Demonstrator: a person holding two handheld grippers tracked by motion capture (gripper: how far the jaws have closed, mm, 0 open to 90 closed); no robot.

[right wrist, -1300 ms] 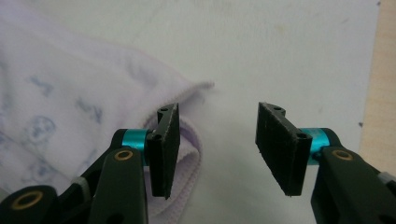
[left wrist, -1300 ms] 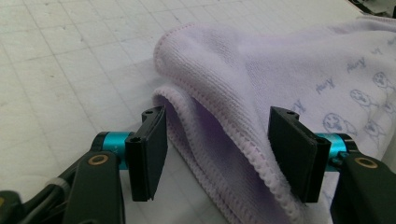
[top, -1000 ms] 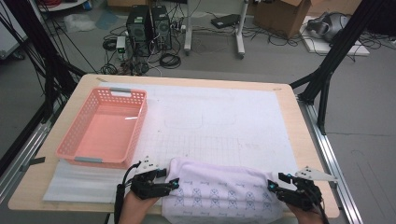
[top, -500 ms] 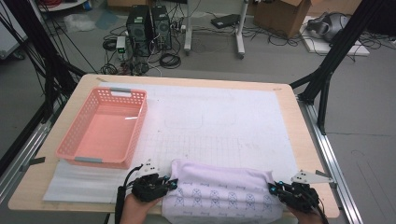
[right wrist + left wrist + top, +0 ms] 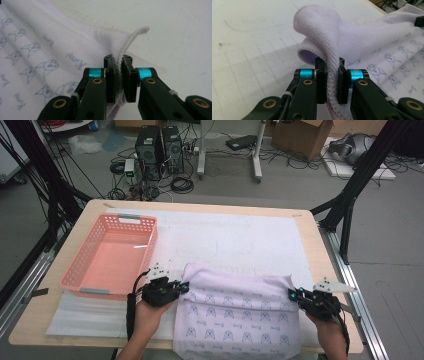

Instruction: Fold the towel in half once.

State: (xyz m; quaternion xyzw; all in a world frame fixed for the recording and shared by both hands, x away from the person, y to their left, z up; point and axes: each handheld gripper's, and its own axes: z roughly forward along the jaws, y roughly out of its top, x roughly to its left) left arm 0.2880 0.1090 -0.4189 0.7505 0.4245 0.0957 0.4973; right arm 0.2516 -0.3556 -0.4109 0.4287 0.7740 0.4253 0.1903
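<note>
left gripper [image 5: 184, 287] + right gripper [image 5: 292, 294]: jaws just closed, now gripping lilac towel [image 5: 240, 315] corners | lifting is beginning

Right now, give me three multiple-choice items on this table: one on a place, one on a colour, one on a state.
1. Where does the basket sit?
A. at the table's left side
B. on the towel
C. at the table's right edge

2. What colour is the basket?
A. blue
B. pink
C. green

3. How do the left gripper and right gripper stand?
A. both open above the towel
B. one open, one shut
C. both shut on the towel's edge

Answers:
1 A: the high view shows it left of the towel.
2 B: its walls and floor are pink.
3 C: each gripper view shows the towel's hem pinched between the pads.
</note>
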